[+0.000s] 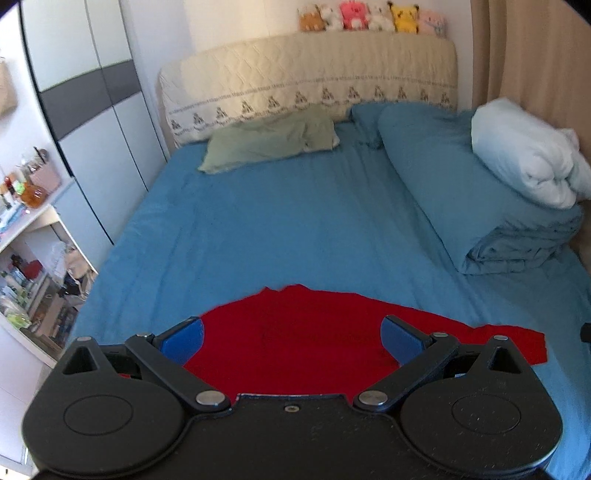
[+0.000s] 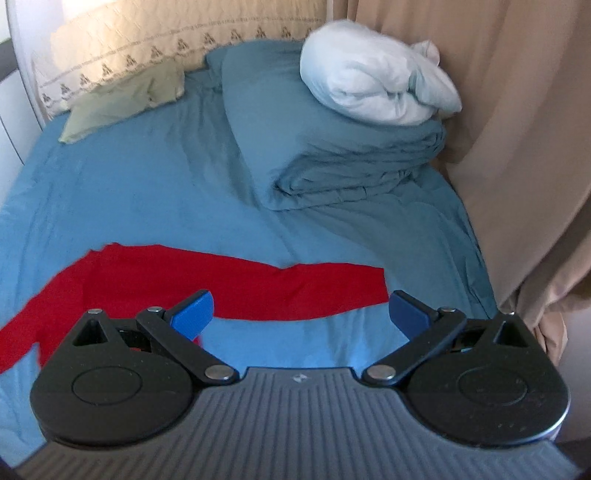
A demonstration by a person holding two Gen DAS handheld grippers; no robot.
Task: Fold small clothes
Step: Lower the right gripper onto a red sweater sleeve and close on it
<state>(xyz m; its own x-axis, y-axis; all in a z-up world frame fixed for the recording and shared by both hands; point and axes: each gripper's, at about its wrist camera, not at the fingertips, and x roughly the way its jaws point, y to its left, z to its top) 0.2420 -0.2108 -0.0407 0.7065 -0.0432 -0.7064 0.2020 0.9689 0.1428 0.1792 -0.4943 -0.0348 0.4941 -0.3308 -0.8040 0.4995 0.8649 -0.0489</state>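
Red fabric is what I see first: the small red garment [image 1: 306,332] lies spread flat on the blue bed sheet [image 1: 258,229] near the foot of the bed, with one sleeve [image 2: 325,291] stretched out toward the curtain side. My left gripper [image 1: 291,338] hangs over the body of the garment with its jaws spread wide and nothing between its blue pads [image 1: 183,339]; whether the pads touch the cloth I cannot tell. My right gripper [image 2: 301,314] is likewise wide open, sitting just in front of the sleeve, with bare sheet showing between its pads [image 2: 194,314] and the sleeve's end close to the far pad. Farther up the bed, well apart from the garment, a folded blue duvet [image 2: 332,147] lies along the curtain side with a rolled white blanket [image 2: 376,85] resting on top of it. A pale green pillow [image 1: 269,138] leans near the quilted cream headboard [image 1: 306,77], and a row of plush toys [image 1: 373,16] sits along the headboard's top edge. A beige curtain [image 2: 517,147] hangs beside the bed on the right, and on the left I see a white wardrobe [image 1: 92,110] and a cluttered shelf unit [image 1: 33,229].
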